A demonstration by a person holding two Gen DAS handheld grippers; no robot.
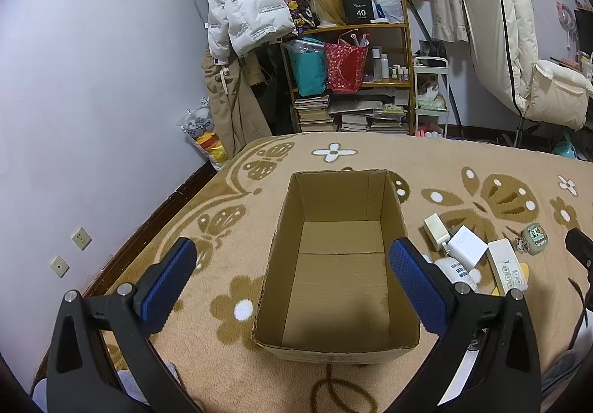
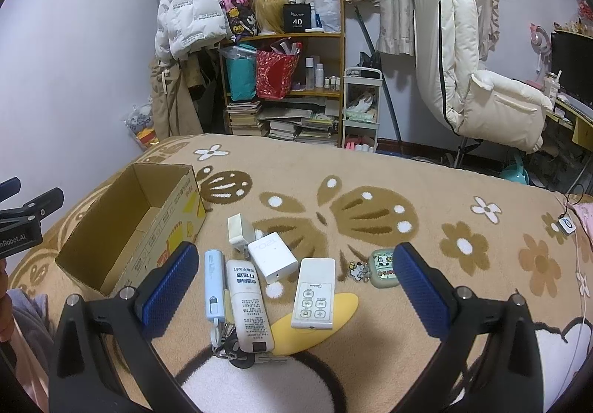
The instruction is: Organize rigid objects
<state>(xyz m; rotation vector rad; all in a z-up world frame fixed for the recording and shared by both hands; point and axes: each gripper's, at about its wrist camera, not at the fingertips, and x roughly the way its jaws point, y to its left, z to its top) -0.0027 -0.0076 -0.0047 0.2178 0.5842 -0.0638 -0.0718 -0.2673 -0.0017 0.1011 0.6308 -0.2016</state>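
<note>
We log 1 open brown cardboard box (image 1: 335, 265) standing upright on the tan floral blanket (image 2: 370, 168) that covers the bed. Nothing lies inside it; the bare floor of the box shows in the left wrist view.

To the right of the box, on the blanket, we count 7 loose items in a cluster:
- 1 white plug adapter with prongs (image 2: 239, 229), farthest back.
- 1 white cube charger marked 120 (image 2: 272, 261), touching the adapter's lower end.
- 1 pale blue slim stick-shaped device (image 2: 214, 289), nearest the box, apart from its wall.
- 1 white cylindrical bottle with black printed text (image 2: 248, 309), lying flat just beside the blue stick.
- 1 white flat remote control with 4 square buttons (image 2: 314, 292), lying partly on top of the yellow piece.
- 1 yellow flat oval piece (image 2: 333, 324), under the remote's lower end.
- 1 pale green small case with cartoon print and a charm attached (image 2: 381, 266), well to the right of the remote.

A bunch of dark keys and rings (image 2: 233, 350) sits at the near end of the blue stick and the bottle; we cannot tell what it is fastened to.

Left tongs (image 1: 292, 261): spread wide, holding nothing, hovering above the near end of the box.

Right tongs (image 2: 294, 265): spread wide, holding nothing, hovering over the cluster, with the bottle, charger and remote between the 2 blue pads.
</note>
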